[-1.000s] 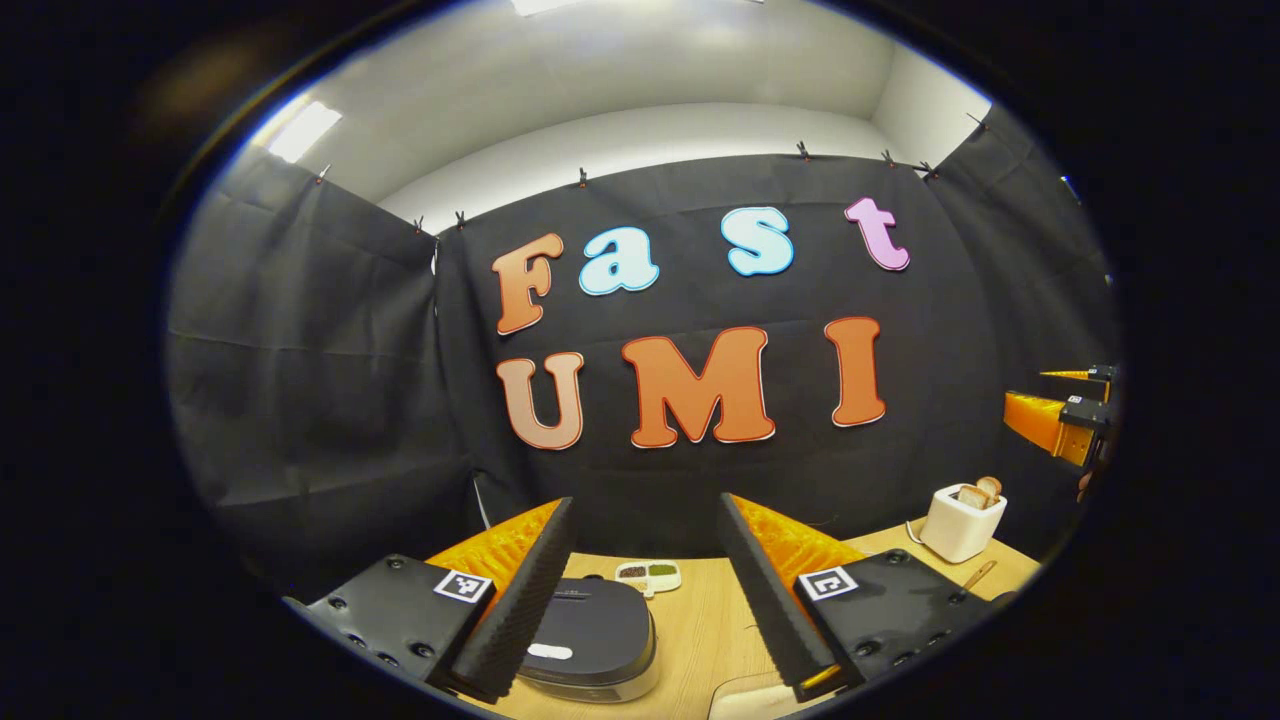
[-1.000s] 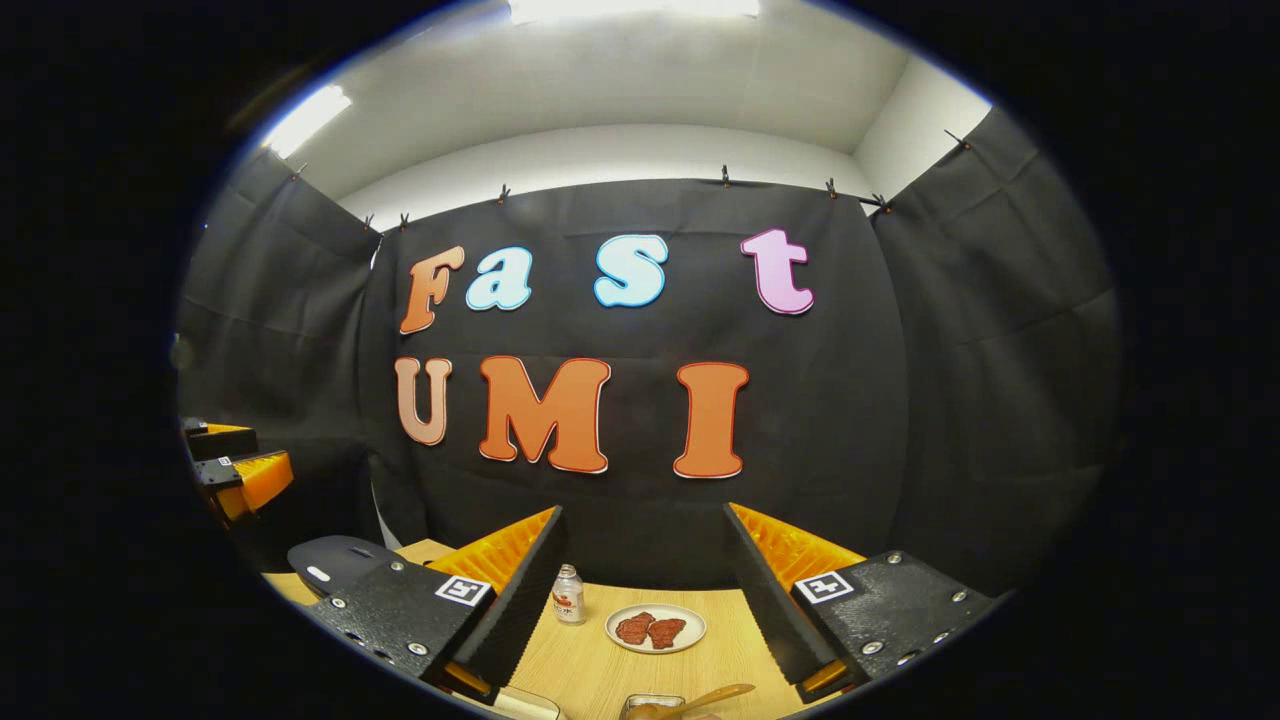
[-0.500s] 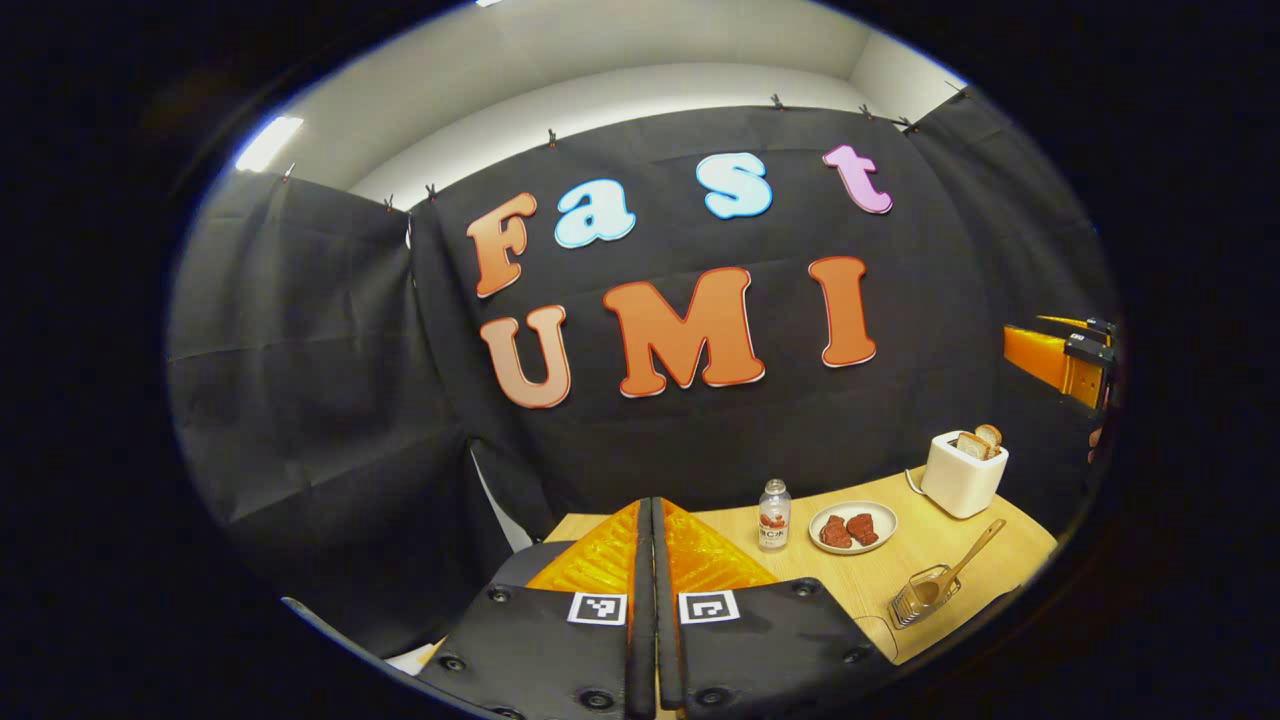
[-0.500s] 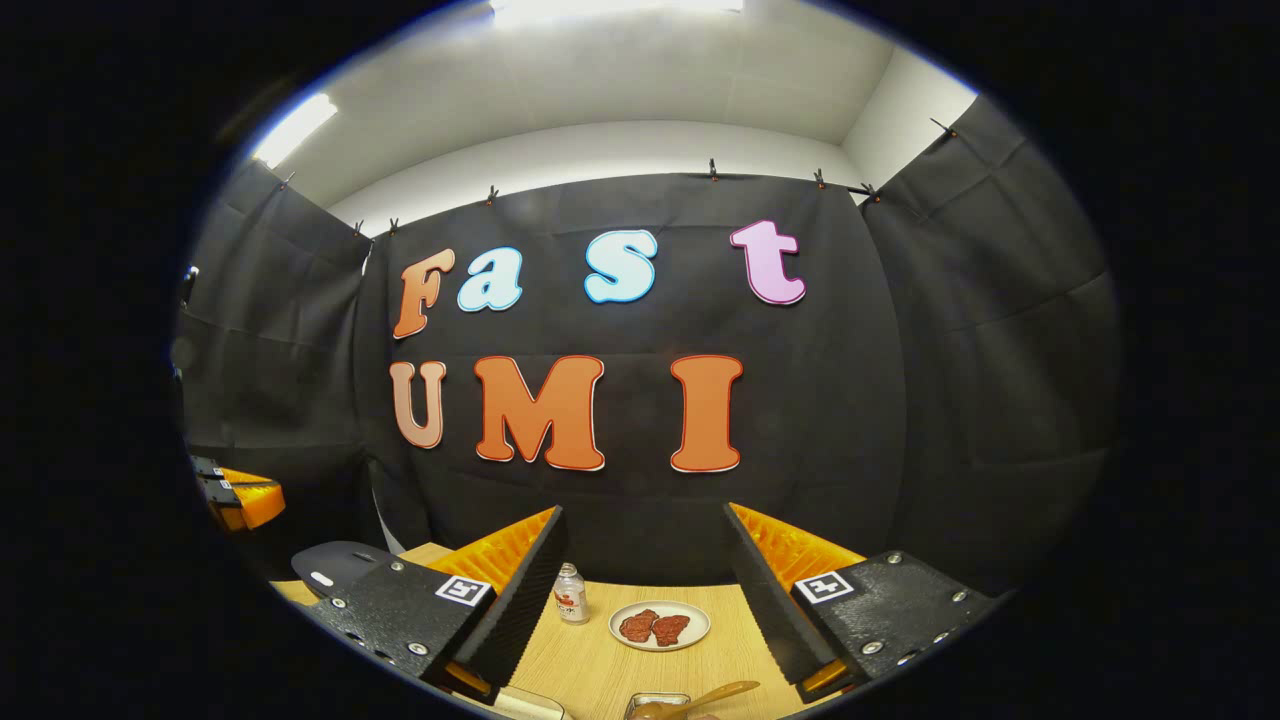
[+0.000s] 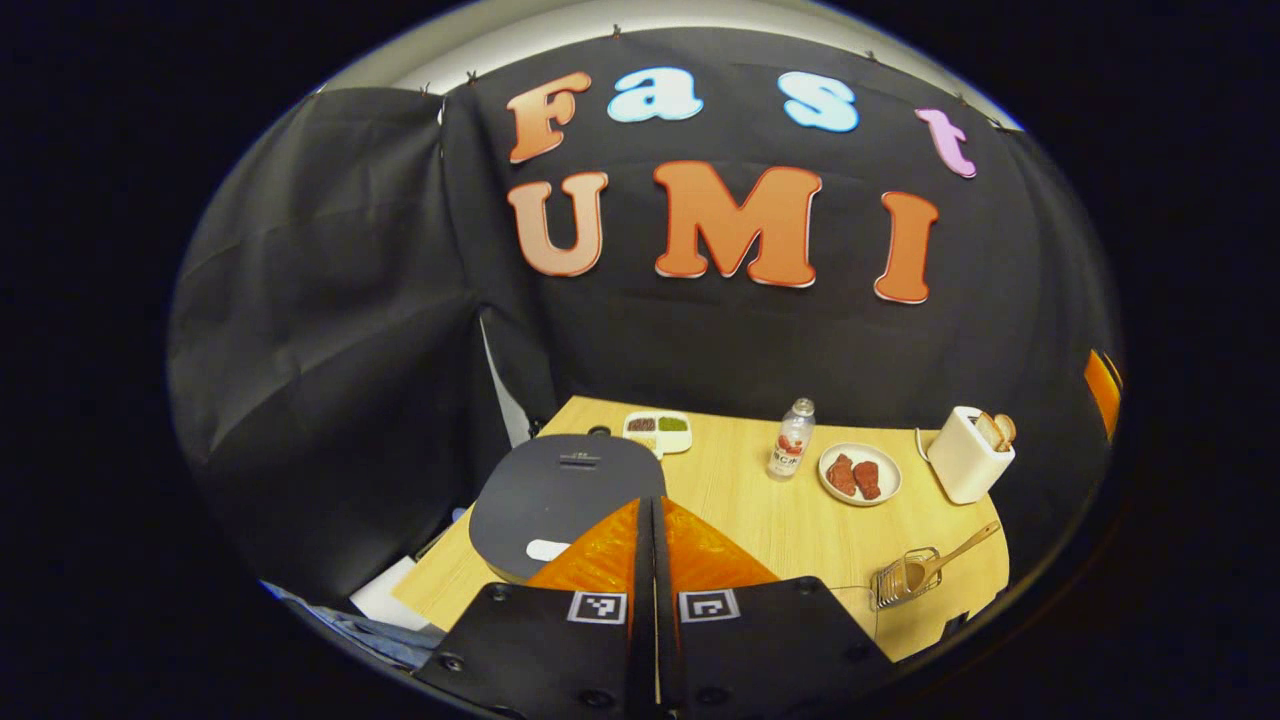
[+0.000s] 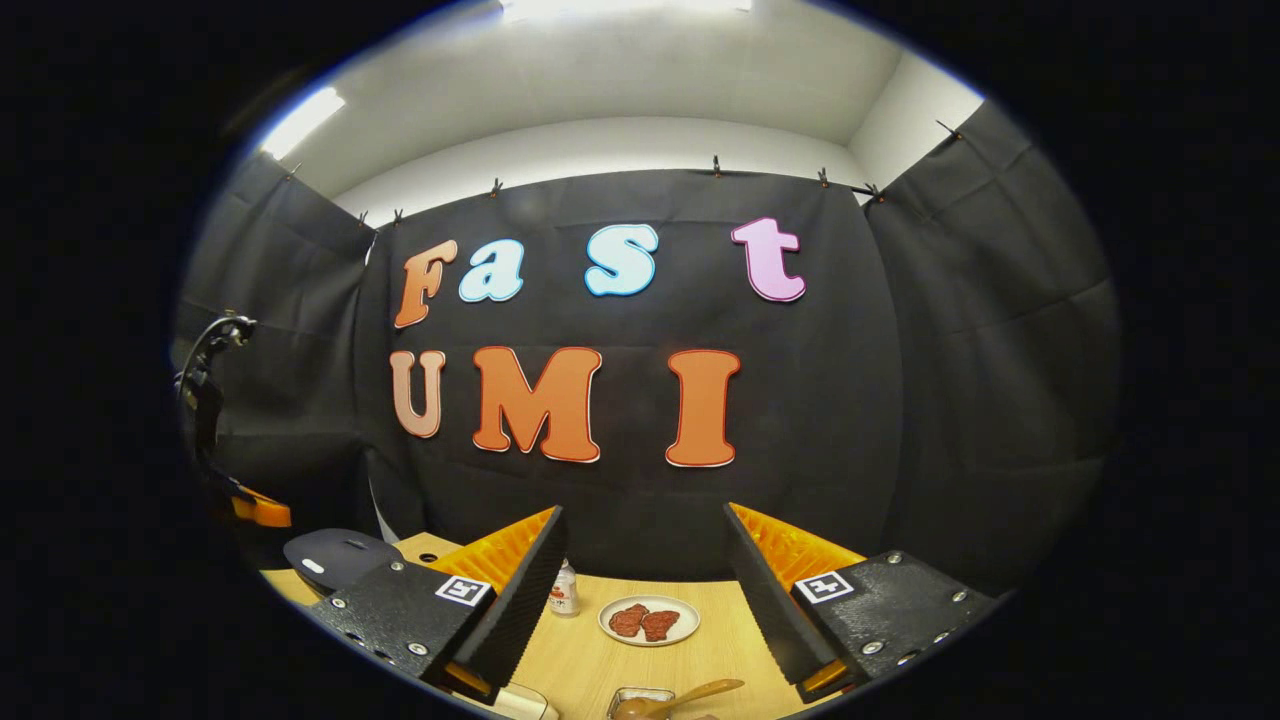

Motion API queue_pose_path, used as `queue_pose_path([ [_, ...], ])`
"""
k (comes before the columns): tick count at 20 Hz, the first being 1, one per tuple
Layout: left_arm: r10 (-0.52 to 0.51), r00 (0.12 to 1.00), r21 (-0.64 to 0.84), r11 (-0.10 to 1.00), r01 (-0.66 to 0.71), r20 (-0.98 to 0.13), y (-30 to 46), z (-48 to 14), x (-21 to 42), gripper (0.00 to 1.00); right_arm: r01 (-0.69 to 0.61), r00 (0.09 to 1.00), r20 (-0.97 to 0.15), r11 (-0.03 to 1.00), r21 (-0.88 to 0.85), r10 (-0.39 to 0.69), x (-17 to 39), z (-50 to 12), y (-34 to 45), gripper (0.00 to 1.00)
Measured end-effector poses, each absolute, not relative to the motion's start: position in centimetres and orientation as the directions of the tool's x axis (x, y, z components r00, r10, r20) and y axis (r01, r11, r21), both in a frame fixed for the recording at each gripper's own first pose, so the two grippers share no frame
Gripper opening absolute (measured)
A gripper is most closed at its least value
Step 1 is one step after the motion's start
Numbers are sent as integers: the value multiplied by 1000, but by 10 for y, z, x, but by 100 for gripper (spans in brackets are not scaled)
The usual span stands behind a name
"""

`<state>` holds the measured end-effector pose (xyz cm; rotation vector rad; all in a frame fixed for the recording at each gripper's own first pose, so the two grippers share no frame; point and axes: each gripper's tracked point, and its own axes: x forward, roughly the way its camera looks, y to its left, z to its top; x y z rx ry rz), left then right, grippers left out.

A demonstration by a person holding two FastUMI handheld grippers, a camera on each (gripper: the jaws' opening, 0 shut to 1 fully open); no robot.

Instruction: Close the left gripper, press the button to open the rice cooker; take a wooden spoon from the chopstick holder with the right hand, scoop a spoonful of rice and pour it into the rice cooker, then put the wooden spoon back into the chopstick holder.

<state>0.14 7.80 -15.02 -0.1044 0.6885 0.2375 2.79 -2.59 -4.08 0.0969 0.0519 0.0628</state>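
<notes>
The rice cooker (image 5: 560, 485) has a dark, closed lid with a white button (image 5: 547, 549) at its near edge. It stands on the left of the wooden table (image 5: 760, 520). My left gripper (image 5: 648, 507) is shut with nothing in it; its tips are above and just right of the button. A wooden spoon (image 5: 958, 556) leans in the wire chopstick holder (image 5: 903, 582) at the table's right front. My right gripper (image 6: 643, 517) is open and empty above the table. Below it are the spoon (image 6: 690, 692) and, at far left, the cooker lid (image 6: 338, 556).
A white toaster (image 5: 965, 467) with bread stands at the back right. Beside it are a plate of meat (image 5: 858, 474), a small bottle (image 5: 792, 452) and a divided dish (image 5: 657, 429). A white object (image 6: 522, 702) lies at the bottom edge of the right gripper view.
My left gripper went from open to shut, then tipped down and pulled back, so the cooker and table now lie ahead of it. The right gripper stayed open and hardly moved.
</notes>
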Motion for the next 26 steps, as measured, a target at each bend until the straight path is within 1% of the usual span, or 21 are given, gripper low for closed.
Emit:
queue_pose_path([
  [1,186,725,-19,964,-264,-663,90,-156,1,5,-57,997,-49,994,92,61,27,-43,-28,95],
  [3,168,673,-35,960,-277,-720,104,-168,3,5,-56,997,-55,995,86,61,25,-45,-31,95],
  [5,101,612,-75,964,-255,-785,104,-187,1,6,-65,996,-56,995,74,69,24,-47,-30,95],
  [8,54,518,-102,958,-268,-854,122,-208,4,6,-59,996,-60,997,45,61,24,-52,-37,95],
  [9,22,490,-129,953,-273,-871,120,-215,6,6,-57,996,-66,997,45,60,24,-55,-38,95],
  [10,0,453,-146,946,-288,-892,121,-223,7,6,-57,996,-73,997,49,61,23,-59,-38,95],
  [11,-7,394,-139,941,-309,-919,128,-236,6,6,-58,995,-84,997,50,62,23,-64,-38,95],
  [12,-13,367,-136,940,-314,-930,135,-246,6,2,-59,994,-94,997,48,64,23,-68,-39,95],
  [13,-26,333,-137,939,-314,-943,142,-257,10,2,-56,993,-102,998,40,60,22,-71,-41,95],
  [14,-34,295,-131,940,-316,-955,147,-265,9,6,-51,992,-110,998,32,54,23,-75,-43,95],
  [17,-66,213,-132,939,-316,-975,156,-289,9,6,-31,991,-133,999,29,35,21,-83,-49,95],
  [19,-79,172,-132,938,-321,-982,161,-302,8,6,-5,989,-149,1000,28,9,21,-91,-56,95],
  [23,-102,118,-135,937,-321,-988,160,-314,0,6,25,982,-190,999,30,-19,20,-105,-59,95],
  [24,-98,142,-138,941,-310,-985,162,-317,5,6,31,980,-197,999,26,-25,19,-108,-60,95],
  [26,-93,129,-128,946,-299,-987,161,-318,1,6,38,977,-209,999,23,-32,18,-111,-58,95],
])
